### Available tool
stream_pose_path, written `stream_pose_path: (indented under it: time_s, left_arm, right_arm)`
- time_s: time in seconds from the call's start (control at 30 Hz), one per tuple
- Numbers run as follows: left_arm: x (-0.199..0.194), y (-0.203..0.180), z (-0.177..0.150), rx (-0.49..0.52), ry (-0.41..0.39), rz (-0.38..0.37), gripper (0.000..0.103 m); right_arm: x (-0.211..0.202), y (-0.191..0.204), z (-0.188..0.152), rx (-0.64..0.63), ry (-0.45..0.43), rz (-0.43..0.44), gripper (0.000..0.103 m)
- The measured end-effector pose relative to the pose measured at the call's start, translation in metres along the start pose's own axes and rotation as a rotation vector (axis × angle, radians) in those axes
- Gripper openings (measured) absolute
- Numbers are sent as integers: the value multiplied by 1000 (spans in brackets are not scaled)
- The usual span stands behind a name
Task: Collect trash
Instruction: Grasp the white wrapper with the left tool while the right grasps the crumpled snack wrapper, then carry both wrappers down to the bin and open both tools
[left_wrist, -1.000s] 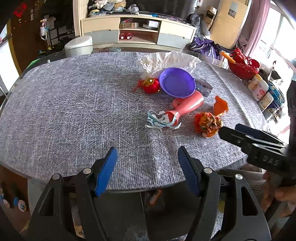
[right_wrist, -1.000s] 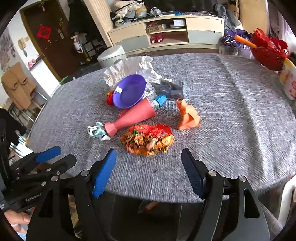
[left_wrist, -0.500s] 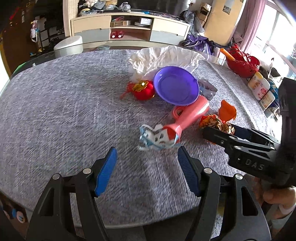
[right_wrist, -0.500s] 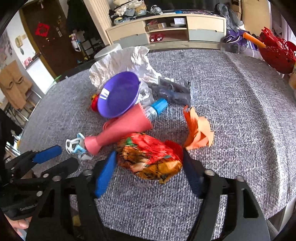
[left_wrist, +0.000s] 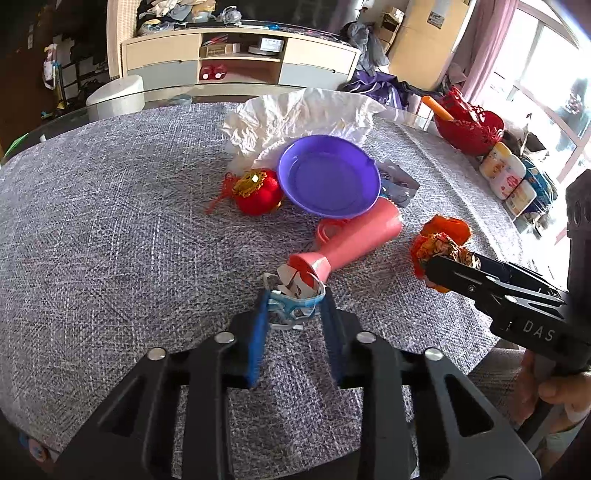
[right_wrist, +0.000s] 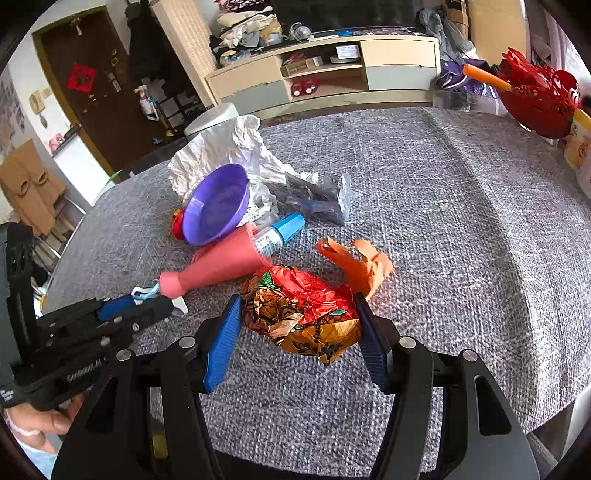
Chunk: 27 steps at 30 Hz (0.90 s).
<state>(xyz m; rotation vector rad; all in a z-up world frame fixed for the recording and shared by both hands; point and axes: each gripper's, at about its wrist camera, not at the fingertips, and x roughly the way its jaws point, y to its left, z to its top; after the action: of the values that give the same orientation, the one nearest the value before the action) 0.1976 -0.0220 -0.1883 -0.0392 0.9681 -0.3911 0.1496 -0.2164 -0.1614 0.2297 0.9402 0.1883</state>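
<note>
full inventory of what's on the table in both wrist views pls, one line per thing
table: 1, grey woven cover, under everything
white crumpled paper: 1, white, behind the purple bowl
purple bowl: 1, purple, tilted, centre
red ornament: 1, red and gold, left of the bowl
pink cone: 1, pink, on its side, in front of the bowl
blue-capped tube: 1, blue and white, at the cone's wide end
grey foil packet: 1, grey, right of the bowl
orange scrap: 1, orange, behind the wrapper
red-orange snack wrapper: 1, between the right pads
blue-white scrap: 1, at the cone's narrow end
red basket: 1, far right edge
left gripper: closing on the scrap
right gripper: closing around the wrapper
</note>
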Motion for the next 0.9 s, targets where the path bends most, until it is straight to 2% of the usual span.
stream_pose_path:
  time_s: [0.1, 0.37, 0.67, 0.9]
  left_arm:
    - [-7, 0, -4, 9, -10, 5, 15]
    - [-38, -6, -16, 35, -33, 45, 8]
    - [-90, -28, -37, 35, -97, 68, 8]
    - [-110, -50, -74, 28, -74, 64, 8]
  right_arm:
    - [-4, 0, -3, -7, -4, -6, 61]
    - [-18, 7, -10, -25, -14, -8, 61]
    - [-58, 17, -28, -44, -59, -14, 61]
    - [-82, 21, -60, -54, -49, -34, 61]
